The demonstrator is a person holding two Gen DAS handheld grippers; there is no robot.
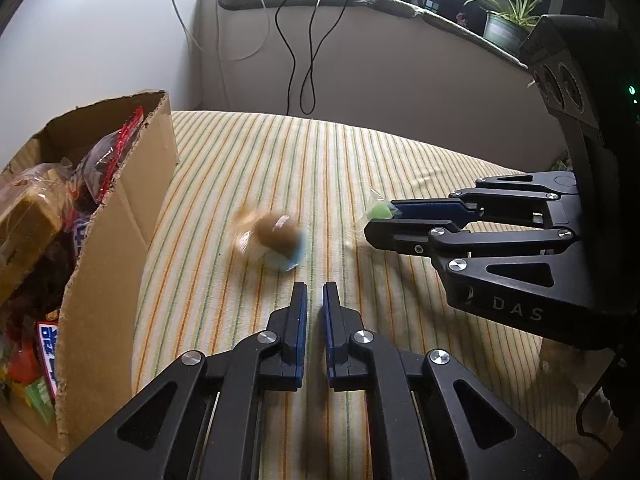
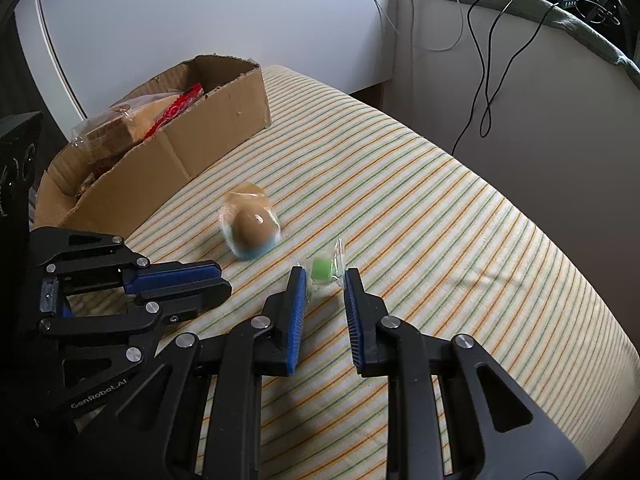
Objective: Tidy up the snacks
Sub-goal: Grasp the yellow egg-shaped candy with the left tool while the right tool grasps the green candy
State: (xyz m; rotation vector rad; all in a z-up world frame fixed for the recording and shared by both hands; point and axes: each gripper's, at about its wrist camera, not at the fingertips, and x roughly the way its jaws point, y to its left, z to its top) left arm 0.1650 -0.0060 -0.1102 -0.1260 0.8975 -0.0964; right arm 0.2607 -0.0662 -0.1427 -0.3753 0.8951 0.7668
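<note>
Two hand-held grippers hover over a striped cloth [image 2: 420, 216]. The left hand-held gripper [image 1: 315, 294] has its blue pads close together, with only a thin gap, and nothing sits between them. The right hand-held gripper [image 2: 325, 278] has its fingers spread apart. A small green candy [image 2: 321, 269] in a clear wrapper lies on the cloth right between the tips of those fingers. The fingers are not squeezing it, and I cannot tell if they touch the wrapper.

Just ahead of the left hand-held gripper, a little to its left, lies a brown egg in a clear packet [image 1: 276, 236] with some blue at the bottom. It looks blurry. From the right hand-held gripper the egg packet is ahead and to the left, near the green candy but not touching it.

Farther out, to the left of both hand-held grippers, stands a cardboard box [image 2: 208, 140] with a torn edge. It is full of snack bags [image 1: 44, 216], some red, some brown, some clear. The box rests on the striped cloth.

Behind the cloth, black and white cords [image 2: 486, 80] hang down a pale wall. A green plant in a pot [image 1: 506, 16] sits on a ledge far ahead to the right of the left hand-held gripper.
</note>
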